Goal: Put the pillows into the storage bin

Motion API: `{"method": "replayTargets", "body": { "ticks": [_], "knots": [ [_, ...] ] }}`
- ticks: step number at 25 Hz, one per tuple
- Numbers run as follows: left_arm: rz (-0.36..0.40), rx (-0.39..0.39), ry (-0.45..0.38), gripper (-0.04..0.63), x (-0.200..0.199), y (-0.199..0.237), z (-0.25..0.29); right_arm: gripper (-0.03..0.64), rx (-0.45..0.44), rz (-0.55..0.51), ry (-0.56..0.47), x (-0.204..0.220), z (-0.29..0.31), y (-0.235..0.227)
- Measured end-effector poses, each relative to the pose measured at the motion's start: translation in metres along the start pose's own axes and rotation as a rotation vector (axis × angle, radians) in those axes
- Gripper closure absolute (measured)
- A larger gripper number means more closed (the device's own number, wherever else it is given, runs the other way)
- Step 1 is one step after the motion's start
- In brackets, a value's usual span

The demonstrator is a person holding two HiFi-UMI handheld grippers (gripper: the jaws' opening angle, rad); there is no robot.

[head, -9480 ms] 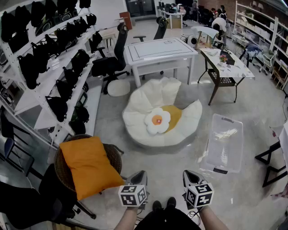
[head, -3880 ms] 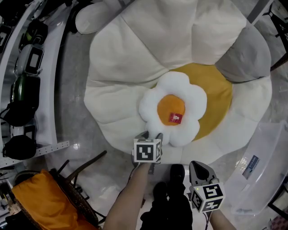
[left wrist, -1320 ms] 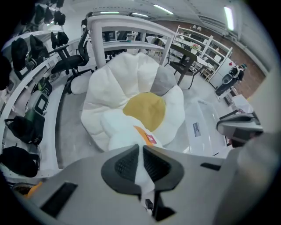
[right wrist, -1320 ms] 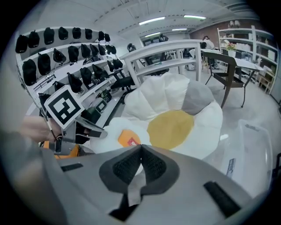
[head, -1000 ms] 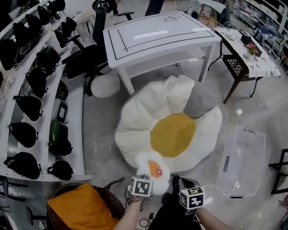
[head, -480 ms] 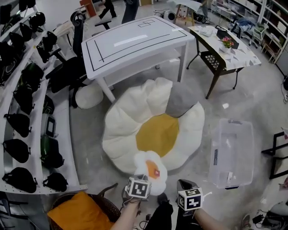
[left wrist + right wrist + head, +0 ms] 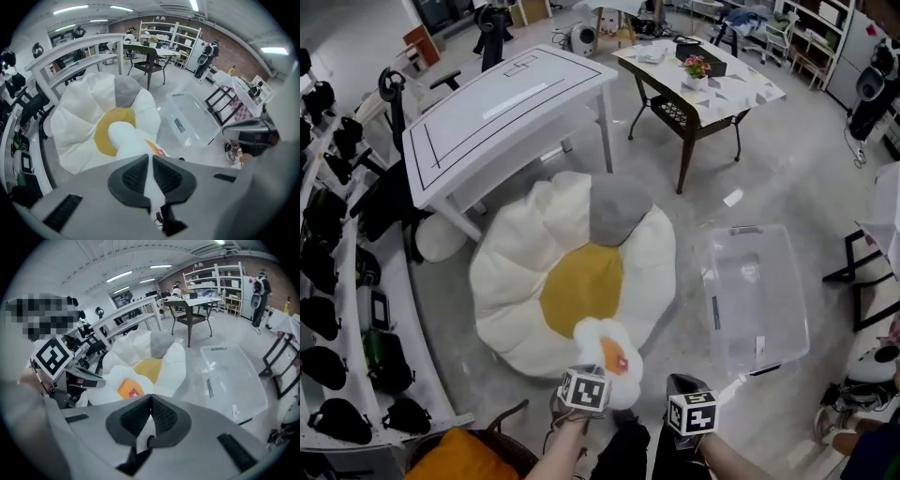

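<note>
My left gripper (image 7: 585, 377) is shut on the edge of a small white flower pillow with an orange centre (image 7: 607, 351), which hangs lifted off the big cushion. In the left gripper view the pillow (image 7: 132, 143) bulges just beyond the closed left gripper (image 7: 150, 157), white fabric pinched between its pads. A grey pillow (image 7: 617, 208) lies at the far side of the large white and yellow flower cushion (image 7: 511, 281). The clear storage bin (image 7: 755, 295) stands on the floor to the right, with no pillow in it. My right gripper (image 7: 682, 384) is shut and holds nothing; its own view shows the right gripper (image 7: 150, 397) near the pillow (image 7: 119, 380).
A white table (image 7: 502, 108) stands behind the cushion, a dark-framed table with a flower pot (image 7: 698, 84) at the back right. Shelves of black bags (image 7: 328, 281) line the left. An orange cushion on a chair (image 7: 464, 457) is at the bottom left. A black frame (image 7: 862, 281) stands right of the bin.
The flower pillow stays in my left gripper, held low in front of me. The view has swung right, so the bin and cushion now sit further left and nearer.
</note>
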State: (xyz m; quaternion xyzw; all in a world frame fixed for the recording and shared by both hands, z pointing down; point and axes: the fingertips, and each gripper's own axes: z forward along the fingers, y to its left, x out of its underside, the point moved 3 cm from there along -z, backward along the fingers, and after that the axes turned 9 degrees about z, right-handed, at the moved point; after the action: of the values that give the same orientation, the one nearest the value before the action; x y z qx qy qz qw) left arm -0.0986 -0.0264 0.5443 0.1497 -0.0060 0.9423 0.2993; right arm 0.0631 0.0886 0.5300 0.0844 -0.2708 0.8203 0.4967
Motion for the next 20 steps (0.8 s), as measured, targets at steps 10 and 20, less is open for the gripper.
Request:
{"method": "replayTargets", "body": {
  "ticks": [10,20],
  "knots": [
    [0.143,0.064,0.021,0.568,-0.086,-0.097,0.034,0.617,0.066,0.149,-0.04,-0.021,-0.035,-0.11],
    [0.316,0.138,0.033,0.568,-0.173,-0.204,0.074,0.617,0.152,0.307,-0.072,-0.018,-0.067,-0.224]
  ]
}}
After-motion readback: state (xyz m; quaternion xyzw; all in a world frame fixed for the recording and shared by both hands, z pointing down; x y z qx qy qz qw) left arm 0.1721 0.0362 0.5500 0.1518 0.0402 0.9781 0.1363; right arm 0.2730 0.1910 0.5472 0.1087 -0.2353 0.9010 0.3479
